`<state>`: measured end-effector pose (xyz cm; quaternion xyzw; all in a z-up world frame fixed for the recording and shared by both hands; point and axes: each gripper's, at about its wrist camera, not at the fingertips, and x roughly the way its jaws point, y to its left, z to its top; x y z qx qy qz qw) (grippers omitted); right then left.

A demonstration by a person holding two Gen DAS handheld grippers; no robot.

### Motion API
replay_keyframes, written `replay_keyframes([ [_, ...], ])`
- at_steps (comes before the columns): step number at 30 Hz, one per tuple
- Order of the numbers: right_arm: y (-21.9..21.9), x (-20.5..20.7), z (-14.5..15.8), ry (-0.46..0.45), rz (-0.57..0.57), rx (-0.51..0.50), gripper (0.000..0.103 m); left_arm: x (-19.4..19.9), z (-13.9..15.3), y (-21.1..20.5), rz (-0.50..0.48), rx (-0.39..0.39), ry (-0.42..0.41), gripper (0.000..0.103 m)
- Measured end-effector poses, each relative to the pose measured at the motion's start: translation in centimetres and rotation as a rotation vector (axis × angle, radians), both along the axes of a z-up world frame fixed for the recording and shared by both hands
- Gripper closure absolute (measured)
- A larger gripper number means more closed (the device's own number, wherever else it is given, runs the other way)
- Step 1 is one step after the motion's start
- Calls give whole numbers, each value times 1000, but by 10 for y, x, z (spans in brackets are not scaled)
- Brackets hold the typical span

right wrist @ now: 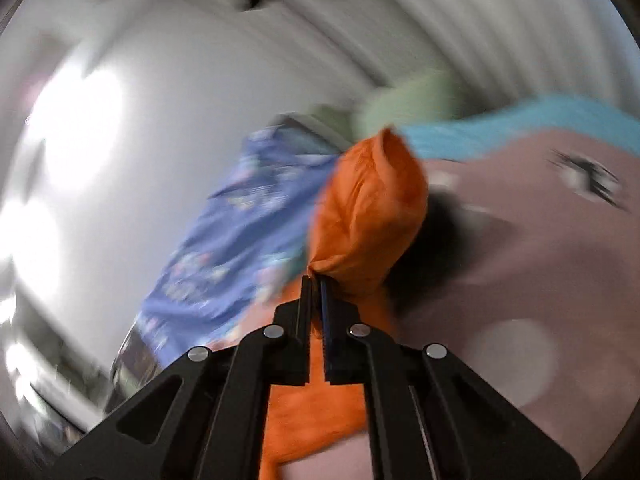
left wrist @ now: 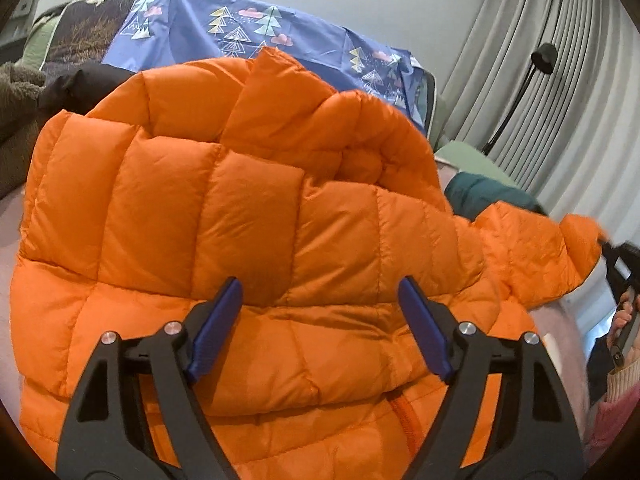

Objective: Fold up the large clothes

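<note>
An orange quilted puffer jacket lies bunched on the bed and fills the left wrist view. My left gripper is open just above its lower body, jaws wide apart and empty. One sleeve stretches right, where my right gripper holds its end. In the blurred right wrist view, my right gripper is shut on the orange sleeve cuff and lifts it.
A blue tree-print sheet drapes over the headboard behind. A dark teal garment and green fabric lie right of the jacket. A brown fleece is at left. Grey curtains and a black lamp stand right.
</note>
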<state>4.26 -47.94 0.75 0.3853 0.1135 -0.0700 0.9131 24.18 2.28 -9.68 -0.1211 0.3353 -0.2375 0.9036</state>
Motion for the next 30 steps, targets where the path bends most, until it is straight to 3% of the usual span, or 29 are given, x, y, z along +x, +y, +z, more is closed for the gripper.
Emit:
replay_keyframes([
  [3, 85, 30, 35, -62, 205, -153, 99, -4, 9, 3, -16, -37, -7, 23],
  [6, 179, 65, 45, -71, 417, -293, 99, -8, 21, 16, -16, -75, -27, 20],
  [9, 253, 93, 25, -1, 571, -368, 99, -10, 31, 39, 7, -126, -59, 17],
  [12, 280, 108, -6, 119, 612, -405, 98, -6, 29, 55, 38, -140, -53, 17],
  [14, 262, 104, -25, 175, 570, -360, 87, -2, 25, 59, 41, -137, -42, 17],
  [15, 234, 96, -35, 205, 495, -296, 77, 0, 24, 59, 40, -135, -37, 17],
  [17, 190, 78, -42, 239, 352, -223, 73, 2, 20, 56, 28, -130, -24, 17],
  [19, 145, 46, -42, 276, 152, -258, 68, 2, 19, 51, 13, -124, -20, 17],
  [20, 128, 31, -39, 320, 21, -371, 61, 2, 19, 48, 3, -121, -20, 17],
  [22, 116, 26, -40, 400, -89, -553, 31, 0, 19, 41, -14, -116, -21, 17],
  [24, 119, 36, -53, 511, -114, -739, 28, -2, 18, 35, -25, -99, -24, 17],
  [27, 140, 61, -80, 636, -45, -966, 17, -7, 17, 27, -27, -55, -38, 16],
  [30, 143, 91, -108, 770, -127, -1146, 17, -9, 17, 25, -20, -35, -47, 16],
])
